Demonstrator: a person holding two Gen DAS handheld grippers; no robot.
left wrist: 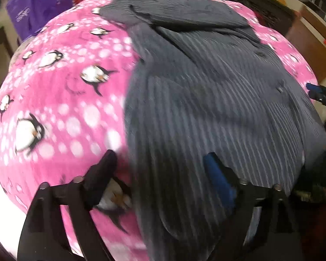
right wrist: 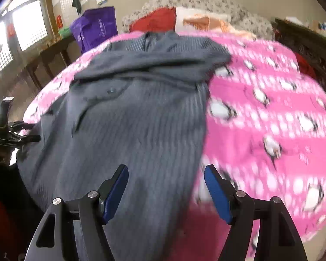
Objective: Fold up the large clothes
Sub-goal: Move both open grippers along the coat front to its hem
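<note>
Pink penguin-print bedding (right wrist: pixel 271 108) covered the bed, and on it lay a grey ribbed garment (right wrist: pixel 137 113), spread lengthwise with its collar toward the top of both frames and its top part already doubled over. Both claws hung just above its near end with jaws apart and nothing between them: the left claw (left wrist: pixel 160 167) straddled the garment's left edge, the right claw (right wrist: pixel 166 178) its right edge. Judging from this, a clean fold called for pinching both hem corners level and carrying them up together so the edges stayed square.
</note>
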